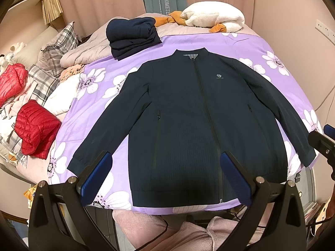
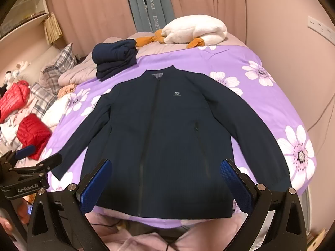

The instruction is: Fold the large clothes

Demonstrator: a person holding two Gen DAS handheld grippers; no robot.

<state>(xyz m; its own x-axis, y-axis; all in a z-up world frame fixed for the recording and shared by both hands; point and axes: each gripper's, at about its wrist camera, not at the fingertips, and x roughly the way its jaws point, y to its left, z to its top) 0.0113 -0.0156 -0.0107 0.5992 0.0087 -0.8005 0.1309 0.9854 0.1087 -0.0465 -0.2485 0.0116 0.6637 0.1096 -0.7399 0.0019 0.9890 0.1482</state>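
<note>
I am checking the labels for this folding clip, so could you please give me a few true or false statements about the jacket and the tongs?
1. The navy jacket lies flat with its front zipped. True.
2. The left tongs grip a sleeve. False: they are open and hold nothing.
3. A folded navy garment sits beyond the collar. True.
4. The right tongs are shut on the hem. False: they are open.
5. The purple cover is plain. False: it has white flowers.

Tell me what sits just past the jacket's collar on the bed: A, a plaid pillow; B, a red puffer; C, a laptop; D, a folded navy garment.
D: a folded navy garment lies just beyond the collar of the spread jacket; the red puffer is off to the left.
</note>
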